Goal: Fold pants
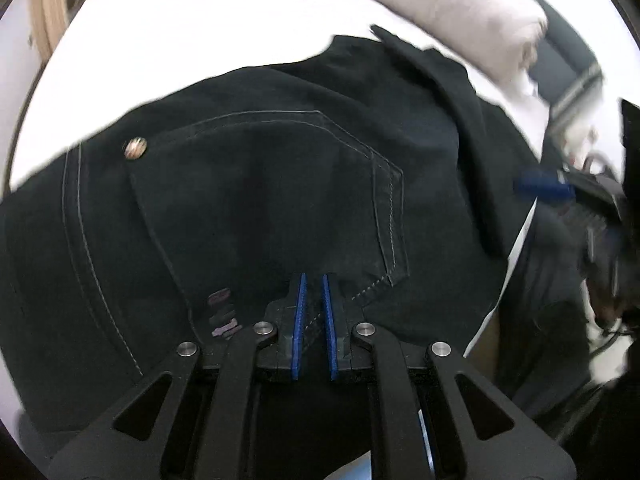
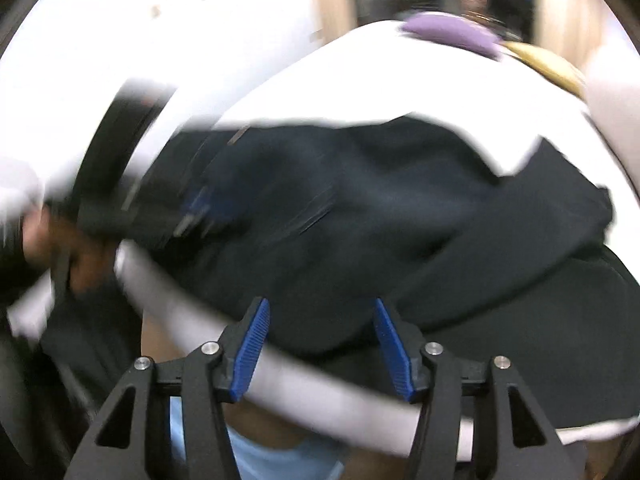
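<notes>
1. My left gripper (image 1: 314, 312) is nearest in the L wrist view: blue pads nearly together w/ a fold of black cloth pinched between them, right at the lower edge of the back pocket (image 1: 272, 208).
2. Just left of those pads there's a small purplish stitched label (image 1: 224, 314) on the pants. Too blurred to read, no brand legible.
3. The pants (image 1: 240, 160) are black denim w/ pale contrast stitching, lying spread over the white table (image 1: 192, 32). Near edge hangs over the table's front.
4. A metal rivet (image 1: 135, 148) sits at the pocket's upper left corner; any stamping on it can't be made out.
5. My right gripper (image 2: 322, 320), in the R wrist view, has its blue pads spread wide apart, holding nothing, just above the near edge of the pants (image 2: 360, 200) at the table's rim (image 2: 320, 392).
6. R view is heavily motion-blurred; the other gripper shows at left as a dark smear.
7. Further back on the table: a pale pink folded cloth (image 1: 460, 12) at far right, touching the pants' far corner or just beside it, can't tell which.
8. Farthest: a purple item (image 2: 452, 36) and a yellow item (image 2: 544, 64) at the table's far edge.
</notes>
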